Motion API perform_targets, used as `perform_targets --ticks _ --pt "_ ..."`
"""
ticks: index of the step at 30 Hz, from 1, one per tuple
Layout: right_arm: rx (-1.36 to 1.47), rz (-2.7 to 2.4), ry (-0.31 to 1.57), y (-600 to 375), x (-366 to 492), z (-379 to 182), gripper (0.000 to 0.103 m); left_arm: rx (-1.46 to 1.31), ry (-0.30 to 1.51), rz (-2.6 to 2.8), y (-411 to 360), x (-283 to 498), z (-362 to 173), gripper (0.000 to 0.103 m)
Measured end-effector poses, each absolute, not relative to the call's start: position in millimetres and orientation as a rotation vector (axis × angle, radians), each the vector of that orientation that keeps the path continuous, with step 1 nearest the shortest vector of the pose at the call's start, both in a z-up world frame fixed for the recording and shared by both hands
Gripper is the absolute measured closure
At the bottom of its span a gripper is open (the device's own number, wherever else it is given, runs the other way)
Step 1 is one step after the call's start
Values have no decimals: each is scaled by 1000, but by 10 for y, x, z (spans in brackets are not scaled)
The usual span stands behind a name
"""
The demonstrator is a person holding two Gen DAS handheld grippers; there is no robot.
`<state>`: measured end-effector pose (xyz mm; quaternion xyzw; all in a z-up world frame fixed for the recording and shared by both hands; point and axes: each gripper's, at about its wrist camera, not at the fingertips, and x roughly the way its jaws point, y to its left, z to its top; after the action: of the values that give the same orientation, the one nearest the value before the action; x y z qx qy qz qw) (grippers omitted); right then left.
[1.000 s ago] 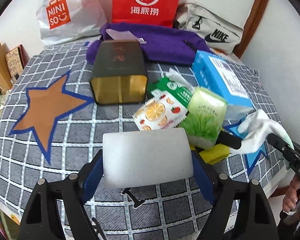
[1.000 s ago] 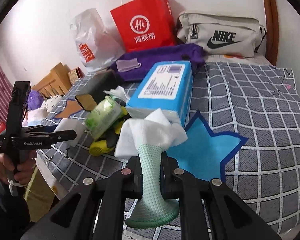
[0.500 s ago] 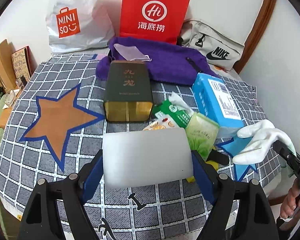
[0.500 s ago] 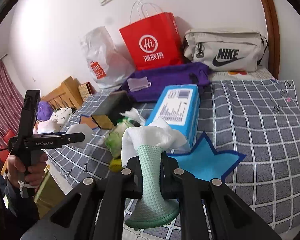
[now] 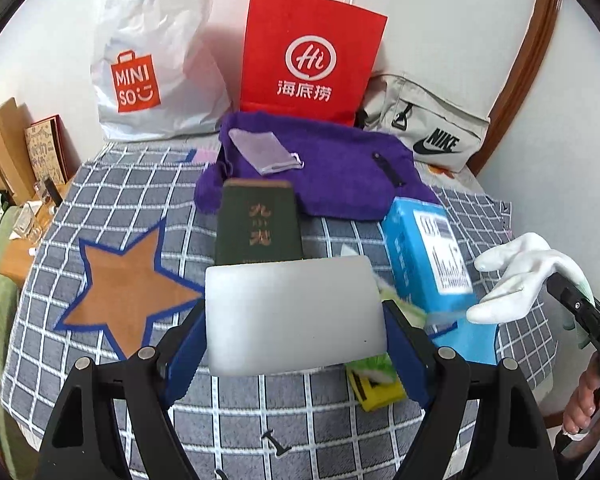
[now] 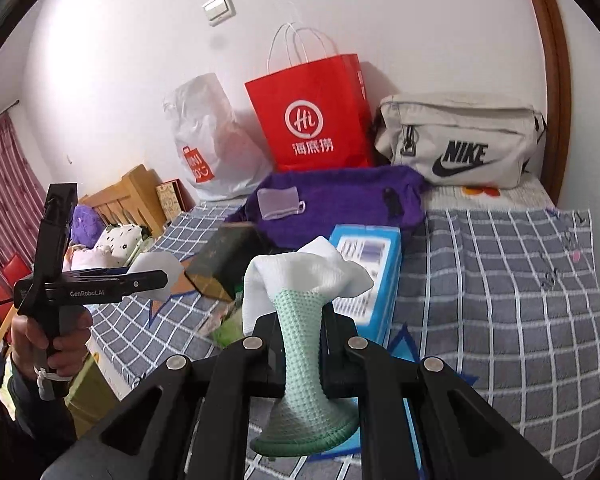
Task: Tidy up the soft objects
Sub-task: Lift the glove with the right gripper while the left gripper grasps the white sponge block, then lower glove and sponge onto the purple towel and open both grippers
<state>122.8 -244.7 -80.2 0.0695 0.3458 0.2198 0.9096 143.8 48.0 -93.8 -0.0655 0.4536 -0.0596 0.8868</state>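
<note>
My left gripper (image 5: 296,316) is shut on a white foam block (image 5: 294,314) and holds it above the checked bedspread (image 5: 132,192). It also shows in the right wrist view (image 6: 156,268). My right gripper (image 6: 300,344) is shut on a white and mint-green glove (image 6: 300,312), pinched at the cuff, fingers drooping forward. The glove also shows at the right of the left wrist view (image 5: 516,280). Below lie a blue tissue box (image 5: 424,252), a dark green tin (image 5: 258,222), a green packet (image 5: 400,308) and a yellow item (image 5: 376,394).
A purple plush bag (image 5: 332,168) lies behind the tin. A red paper bag (image 5: 308,56), a white Miniso bag (image 5: 148,60) and a grey Nike bag (image 5: 432,132) stand against the wall. A wooden frame (image 6: 128,196) and plush toys (image 6: 112,240) are left of the bed.
Both grippers have risen and pulled back from the bed with their loads. The pile under the foam block is now mostly hidden behind it.
</note>
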Motion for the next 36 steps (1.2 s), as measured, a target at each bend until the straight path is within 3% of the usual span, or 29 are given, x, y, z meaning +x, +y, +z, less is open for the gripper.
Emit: perform_targets --ticks 16,36 --pt "100 421 676 -2300 2148 -453 92 -170 951 -105 635 2193 -868 22" --pt "105 418 759 -2143 3475 -747 91 -176 1023 -126 531 3354 -1149 22"
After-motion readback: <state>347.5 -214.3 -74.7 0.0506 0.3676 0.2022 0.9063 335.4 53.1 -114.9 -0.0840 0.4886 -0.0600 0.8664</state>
